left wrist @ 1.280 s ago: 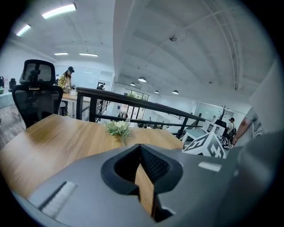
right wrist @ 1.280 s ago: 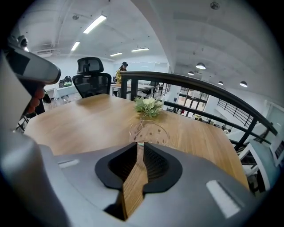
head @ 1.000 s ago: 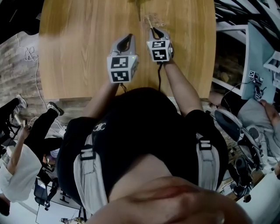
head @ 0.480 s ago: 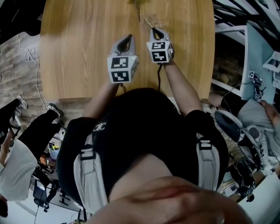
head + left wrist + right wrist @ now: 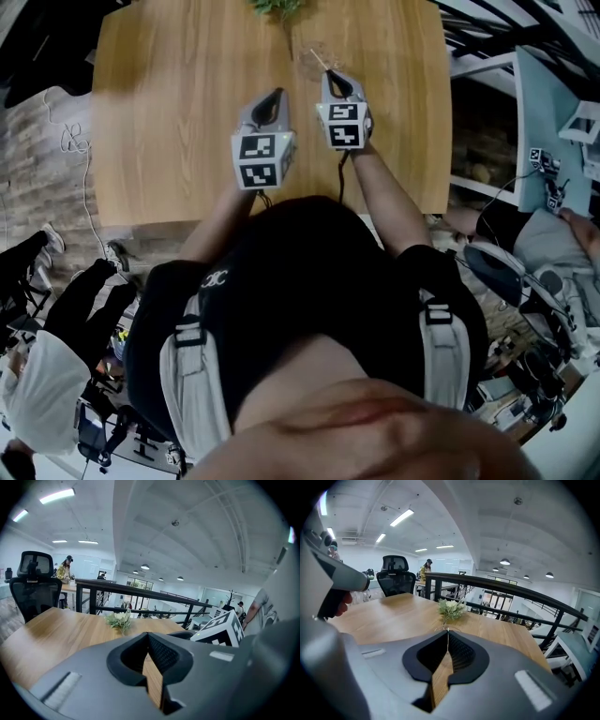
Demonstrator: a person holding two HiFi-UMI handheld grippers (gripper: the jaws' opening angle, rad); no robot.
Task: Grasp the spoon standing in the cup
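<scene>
Looks steeply down past a person's dark top (image 5: 309, 281) onto a wooden surface (image 5: 169, 112). Holds 2 grippers side by side above it. Presses the fingers (image 5: 164, 656) of the left gripper (image 5: 274, 94) together on nothing, over bare wood. Clamps the fingers (image 5: 461, 651) of the right gripper (image 5: 335, 77) shut on the thin spoon (image 5: 321, 62), at the near end of its handle. Shows the spoon leaning in a clear cup (image 5: 309, 64), just ahead of the right gripper, towards the far edge of the surface. Sets a small green plant (image 5: 276, 7) beyond the cup, slightly left.
</scene>
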